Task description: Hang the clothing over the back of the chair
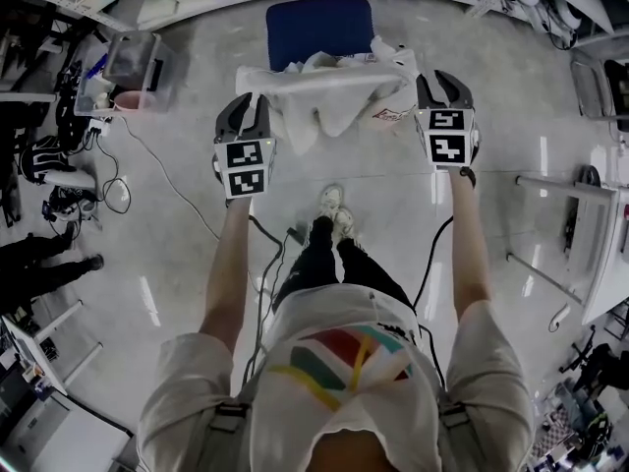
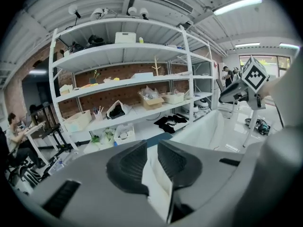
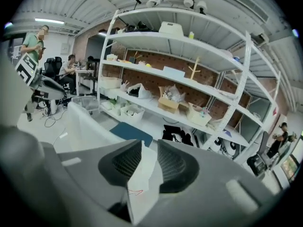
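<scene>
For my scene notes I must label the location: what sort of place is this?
Probably a lab or workshop storeroom: tall white shelving loaded with boxes against a brick wall, a person at a desk, and cables lying loose on the hard floor.

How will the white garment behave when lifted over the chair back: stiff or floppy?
Likely floppy: the white garment sags in folds between the left tongs and right tongs. Probably light, since small pinches at two edges carry it. It should drape over the blue chair rather than hold shape.
</scene>
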Demonstrator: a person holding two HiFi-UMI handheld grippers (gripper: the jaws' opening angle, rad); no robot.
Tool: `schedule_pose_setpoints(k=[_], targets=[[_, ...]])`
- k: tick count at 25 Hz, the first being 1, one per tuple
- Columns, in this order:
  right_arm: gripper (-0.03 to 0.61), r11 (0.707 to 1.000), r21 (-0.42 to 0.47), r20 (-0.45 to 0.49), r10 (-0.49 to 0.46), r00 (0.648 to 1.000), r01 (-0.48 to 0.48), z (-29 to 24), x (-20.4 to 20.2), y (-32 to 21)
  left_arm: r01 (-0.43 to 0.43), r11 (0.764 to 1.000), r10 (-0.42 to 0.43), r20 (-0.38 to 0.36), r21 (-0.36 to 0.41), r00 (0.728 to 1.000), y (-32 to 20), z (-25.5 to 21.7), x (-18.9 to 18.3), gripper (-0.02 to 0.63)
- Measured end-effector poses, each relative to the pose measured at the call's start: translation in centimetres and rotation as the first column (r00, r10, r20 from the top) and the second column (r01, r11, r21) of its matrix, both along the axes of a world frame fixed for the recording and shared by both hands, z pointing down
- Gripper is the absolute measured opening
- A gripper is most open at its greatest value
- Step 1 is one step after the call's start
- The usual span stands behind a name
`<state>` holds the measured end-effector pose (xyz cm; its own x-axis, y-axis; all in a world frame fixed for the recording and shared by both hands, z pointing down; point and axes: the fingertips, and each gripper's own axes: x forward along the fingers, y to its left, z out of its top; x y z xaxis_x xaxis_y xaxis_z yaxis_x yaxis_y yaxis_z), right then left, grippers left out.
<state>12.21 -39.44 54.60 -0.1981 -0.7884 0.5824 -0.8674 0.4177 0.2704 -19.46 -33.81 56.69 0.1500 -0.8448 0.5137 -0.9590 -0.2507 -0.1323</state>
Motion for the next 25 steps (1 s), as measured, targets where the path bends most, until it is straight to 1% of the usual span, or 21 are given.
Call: schedule_pose_setpoints(k=[2,3,5,7,10,12,16,19,22,25], targets=[[0.025,0.996,0.089,0.021,0.019,1.0,-0.02,-3.4,0.0,-0.4,0.017,0.998,-0.018,0.007,0.056,1.0,-0.6,-2.3,0.3,0.041],[0.007,0.99,0.136,0.031,0.023,0.999,-0.026,-5.2,-0.2,-0.4,0.03,0.996,-0.03,0.007,0.085,1.0,-0.7,-3.6,0.4,0.029],[0.006,0.975,0.219,0.053,0.014,0.998,-0.025,-8.7,-0.7,-0.1,0.05,0.989,-0.05,0.0,0.14,0.999,-0.8,-6.4,0.9,0.017],[0.006,0.956,0.293,0.071,-0.004,0.997,-0.017,-12.2,-1.5,0.5,0.056,0.98,-0.051,-0.031,0.19,0.998,-0.7,-9.6,1.8,0.014],[0.006,0.923,0.386,0.084,-0.028,0.996,-0.007,-17.0,-2.7,2.0,0.042,0.966,-0.015,-0.107,0.255,0.994,0.2,-14.2,3.6,0.014],[0.006,0.902,0.432,0.092,-0.036,0.995,-0.007,-19.7,-3.6,3.5,0.034,0.954,0.006,-0.13,0.299,0.991,1.4,-17.1,4.6,0.014],[0.006,0.867,0.498,0.14,-0.065,0.988,-0.014,-23.6,-5.5,7.8,0.033,0.925,0.032,-0.162,0.378,0.986,4.6,-21.9,6.2,0.014],[0.006,0.851,0.525,0.185,-0.089,0.979,-0.022,-25.0,-6.5,11.0,0.028,0.91,0.044,-0.163,0.413,0.986,7.0,-23.8,7.1,0.014],[0.006,0.843,0.537,0.192,-0.087,0.977,-0.03,-25.2,-6.9,13.6,0.021,0.9,0.049,-0.149,0.436,0.988,8.6,-24.0,7.8,0.014],[0.006,0.837,0.545,0.224,-0.083,0.971,-0.054,-24.7,-6.9,16.0,0.016,0.898,0.035,-0.108,0.439,0.994,9.6,-22.7,8.0,0.014]])
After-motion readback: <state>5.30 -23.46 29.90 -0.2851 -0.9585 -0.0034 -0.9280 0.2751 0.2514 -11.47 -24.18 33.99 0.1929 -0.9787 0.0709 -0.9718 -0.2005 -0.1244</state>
